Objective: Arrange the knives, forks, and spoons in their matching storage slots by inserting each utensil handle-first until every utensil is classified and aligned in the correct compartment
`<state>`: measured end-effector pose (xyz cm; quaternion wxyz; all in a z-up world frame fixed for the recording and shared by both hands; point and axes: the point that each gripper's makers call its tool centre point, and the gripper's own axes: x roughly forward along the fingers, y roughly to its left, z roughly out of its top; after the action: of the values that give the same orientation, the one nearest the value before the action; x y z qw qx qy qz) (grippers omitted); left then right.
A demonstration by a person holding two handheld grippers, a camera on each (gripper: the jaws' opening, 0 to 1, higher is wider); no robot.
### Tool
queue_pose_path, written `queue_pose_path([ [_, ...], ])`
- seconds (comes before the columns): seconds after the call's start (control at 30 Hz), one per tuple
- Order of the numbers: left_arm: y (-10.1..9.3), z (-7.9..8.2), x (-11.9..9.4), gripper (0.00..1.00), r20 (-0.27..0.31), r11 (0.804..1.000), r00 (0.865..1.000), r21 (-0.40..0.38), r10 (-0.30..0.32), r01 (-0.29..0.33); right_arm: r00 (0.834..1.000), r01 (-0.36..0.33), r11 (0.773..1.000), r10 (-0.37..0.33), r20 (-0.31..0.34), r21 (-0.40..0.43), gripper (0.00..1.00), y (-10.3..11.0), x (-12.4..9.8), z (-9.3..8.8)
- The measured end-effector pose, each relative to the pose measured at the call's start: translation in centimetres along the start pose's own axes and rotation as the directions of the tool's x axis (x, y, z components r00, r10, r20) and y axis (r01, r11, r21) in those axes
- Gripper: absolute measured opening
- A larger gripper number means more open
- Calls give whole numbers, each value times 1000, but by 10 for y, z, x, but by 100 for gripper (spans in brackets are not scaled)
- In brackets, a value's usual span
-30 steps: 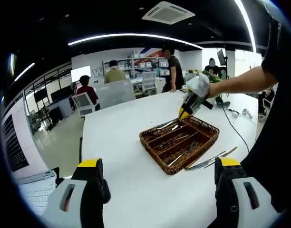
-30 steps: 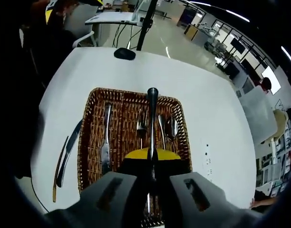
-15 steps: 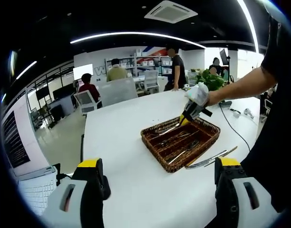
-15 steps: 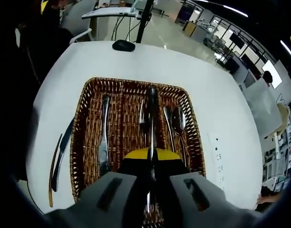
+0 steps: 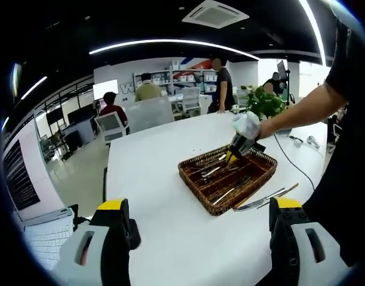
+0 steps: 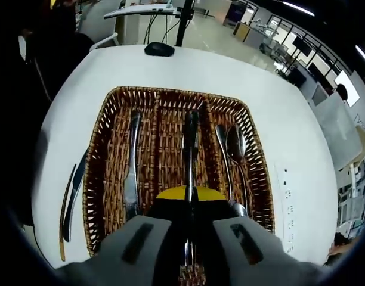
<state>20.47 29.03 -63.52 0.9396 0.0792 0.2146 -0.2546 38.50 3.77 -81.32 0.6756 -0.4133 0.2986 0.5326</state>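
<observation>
A: Where are my right tongs [image 6: 189, 193] now?

B: Closed on a utensil [image 6: 190, 149], gripped at its working end with the dark handle pointing away, over the middle slot of the wicker tray [image 6: 114, 113]. I can't tell from the right gripper view whether it's a fork or something else; the head is hidden in the jaws.

A: And what's in the tray?

B: A knife [image 6: 131, 173] lies in the slot left of the middle one, 2 spoons [image 6: 235, 146] in the slot to the right. 2 more knives [image 6: 72, 196] lie on the worktop [image 6: 81, 77], just outside the tray's left wall.

A: Left tongs [image 5: 197, 238]?

B: Wide open, empty, held well back from the tray [image 5: 225, 179], where the left gripper view shows the right tongs [image 5: 232, 156] low over it.

A: How do I finish this well?

B: I'd keep the handle parallel to the dividers, lower it until it rests on the weave, and release only once it's lying flat, so it doesn't roll towards the spoons.
</observation>
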Motion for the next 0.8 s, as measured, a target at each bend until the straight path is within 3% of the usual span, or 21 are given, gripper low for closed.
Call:
queue_pose_path([
  [0.57,0,-8,-8,99,-14,999,1000,-24,24,-24,997,-73,997,73,-39,-3,0,17,29,-9],
  [0.8,2,-13,-12,99,-26,999,999,-29,37,-38,994,-84,996,86,-63,43,0,18,41,-18],
])
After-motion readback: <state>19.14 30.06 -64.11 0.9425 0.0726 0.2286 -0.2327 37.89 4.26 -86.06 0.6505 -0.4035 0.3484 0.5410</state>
